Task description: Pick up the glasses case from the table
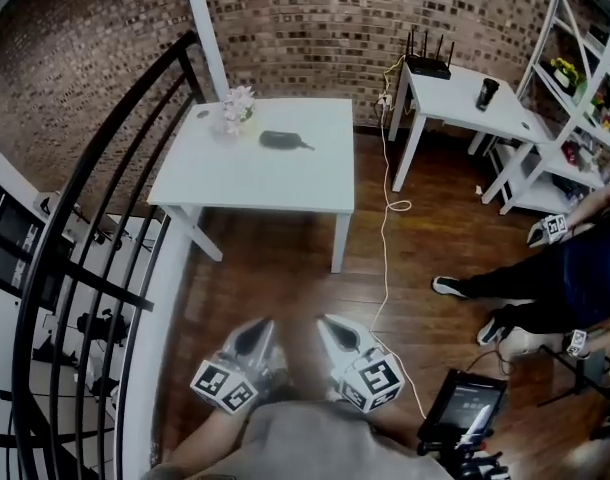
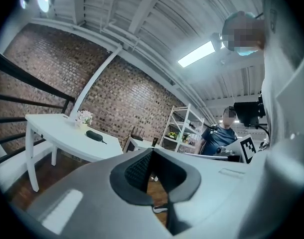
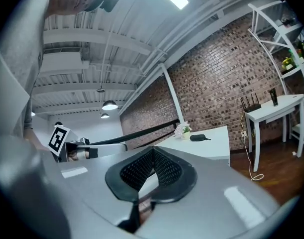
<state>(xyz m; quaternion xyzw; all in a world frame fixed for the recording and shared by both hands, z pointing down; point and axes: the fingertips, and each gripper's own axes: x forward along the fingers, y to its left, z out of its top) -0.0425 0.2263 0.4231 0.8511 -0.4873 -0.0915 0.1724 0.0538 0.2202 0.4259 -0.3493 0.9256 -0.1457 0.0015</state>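
Note:
The glasses case [image 1: 282, 140] is a dark oval lying on the far half of the white table [image 1: 255, 183], well ahead of both grippers. It shows small in the left gripper view [image 2: 94, 135] and in the right gripper view [image 3: 198, 138]. My left gripper [image 1: 253, 338] and right gripper [image 1: 331, 332] hang side by side low over the wooden floor, short of the table's near edge. Both point toward the table. In its own view the left gripper [image 2: 151, 153] has its jaws shut with nothing between them. So does the right gripper [image 3: 153, 152].
A small pot of pale flowers [image 1: 235, 111] stands on the table left of the case. A black stair railing [image 1: 95, 228] runs along the left. A second white table [image 1: 455, 103] carries a router [image 1: 428, 66] and a dark cup [image 1: 487, 93]. A white cable [image 1: 390, 208] trails over the floor; a person [image 1: 555, 268] sits at the right.

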